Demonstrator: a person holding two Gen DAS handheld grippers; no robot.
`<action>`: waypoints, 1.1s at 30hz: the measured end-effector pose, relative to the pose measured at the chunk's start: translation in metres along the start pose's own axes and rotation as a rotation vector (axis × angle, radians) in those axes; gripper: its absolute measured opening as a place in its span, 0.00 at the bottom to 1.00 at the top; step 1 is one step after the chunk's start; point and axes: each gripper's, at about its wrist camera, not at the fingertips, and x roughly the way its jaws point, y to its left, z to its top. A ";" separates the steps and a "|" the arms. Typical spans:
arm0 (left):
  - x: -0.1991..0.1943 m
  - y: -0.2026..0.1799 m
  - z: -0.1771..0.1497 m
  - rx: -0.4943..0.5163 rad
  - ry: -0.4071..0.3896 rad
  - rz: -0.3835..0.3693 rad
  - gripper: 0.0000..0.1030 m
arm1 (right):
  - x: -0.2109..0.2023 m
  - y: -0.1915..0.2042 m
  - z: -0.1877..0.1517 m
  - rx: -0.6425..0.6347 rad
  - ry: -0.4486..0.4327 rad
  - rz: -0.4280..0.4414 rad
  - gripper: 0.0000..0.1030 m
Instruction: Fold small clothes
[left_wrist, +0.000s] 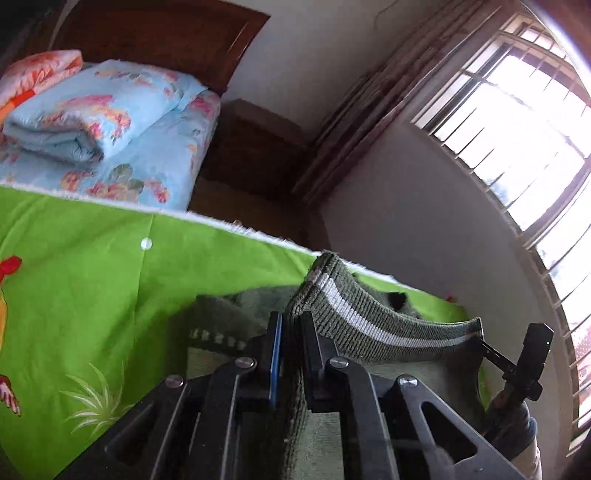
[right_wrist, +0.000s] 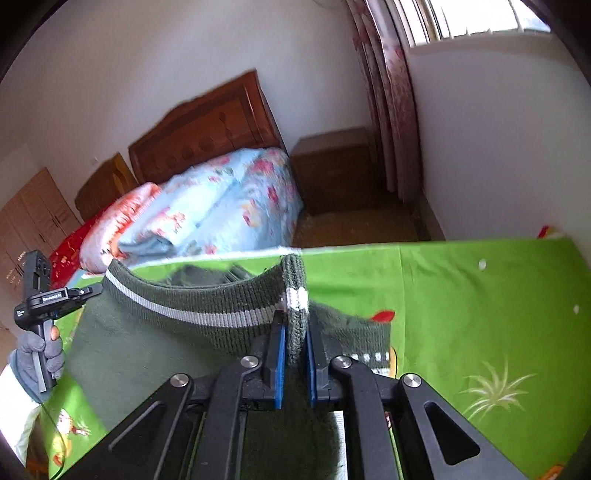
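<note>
A dark green knitted garment (left_wrist: 369, 325) with a ribbed band and a white stripe hangs stretched between my two grippers above a bright green printed sheet (left_wrist: 92, 295). My left gripper (left_wrist: 291, 317) is shut on one end of the band. In the right wrist view my right gripper (right_wrist: 295, 321) pinches the band's other end between its blue pads, and the garment (right_wrist: 184, 306) sags below it. The left gripper (right_wrist: 92, 290) shows at the band's far left, held by a grey-gloved hand (right_wrist: 37, 354). Part of the garment lies bunched on the sheet (right_wrist: 480, 314).
Beyond the sheet's white edge stands a bed with a folded blue floral quilt (left_wrist: 103, 110) and a wooden headboard (right_wrist: 207, 125). A wooden bedside cabinet (right_wrist: 332, 166), a curtain (right_wrist: 388, 92) and a barred window (left_wrist: 517, 129) line the white wall.
</note>
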 end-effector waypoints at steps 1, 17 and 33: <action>0.012 0.010 -0.006 -0.027 0.022 -0.004 0.09 | 0.015 -0.007 -0.006 0.017 0.041 -0.001 1.00; -0.015 -0.004 0.035 0.006 -0.023 -0.136 0.07 | 0.005 0.001 0.014 -0.005 -0.008 0.077 1.00; 0.042 0.013 0.031 -0.092 0.191 -0.155 0.37 | 0.019 -0.029 -0.013 0.082 0.008 0.120 1.00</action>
